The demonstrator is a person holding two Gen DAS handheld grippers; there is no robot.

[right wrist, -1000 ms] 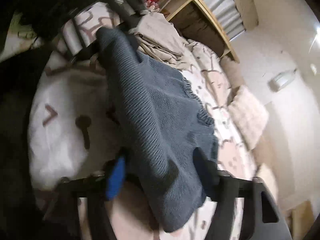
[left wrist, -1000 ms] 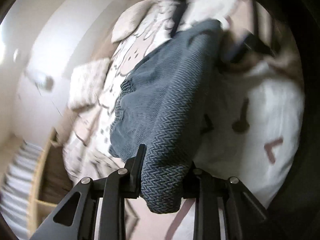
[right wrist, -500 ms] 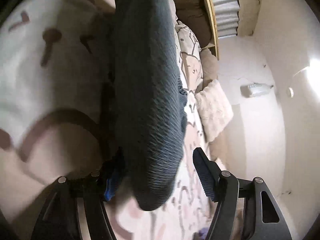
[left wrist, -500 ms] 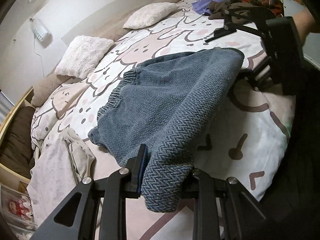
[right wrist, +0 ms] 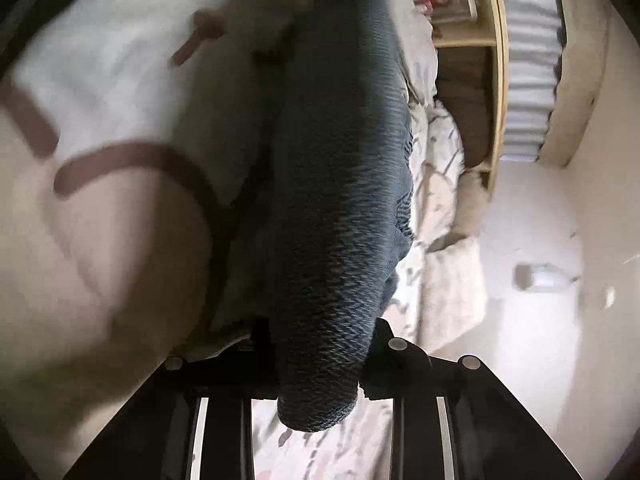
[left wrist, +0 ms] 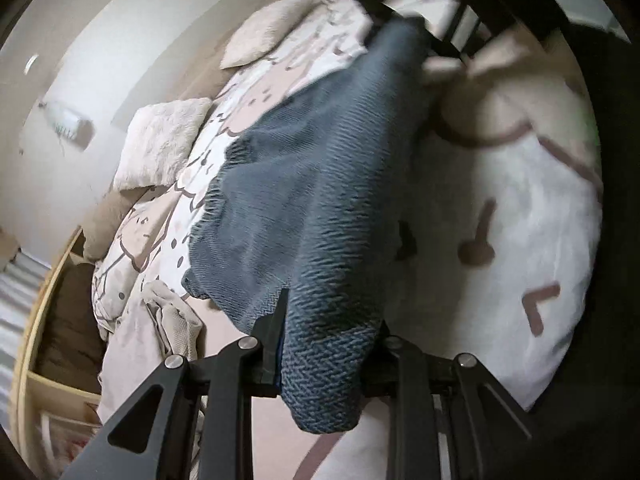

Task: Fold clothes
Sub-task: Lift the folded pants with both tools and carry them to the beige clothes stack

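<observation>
A blue-grey knitted garment [left wrist: 304,200] with an elastic gathered edge hangs stretched between my two grippers above the bed. My left gripper [left wrist: 326,344] is shut on one corner of it. My right gripper [right wrist: 320,356] is shut on the other corner; the cloth [right wrist: 340,160] runs away from it as a narrow hanging fold. In the left wrist view the right gripper [left wrist: 404,24] shows blurred at the garment's far end.
The bed has a white and pink cartoon-print cover [left wrist: 520,208]. Two fluffy cream pillows [left wrist: 160,144] lie by the wall. A crumpled beige garment [left wrist: 152,336] lies at the bed's left edge. A wooden shelf unit [right wrist: 488,80] stands beside the bed.
Both grippers have swung with the garment still held between them; the views have tilted and blurred. The garment hangs more steeply than half a second ago.
</observation>
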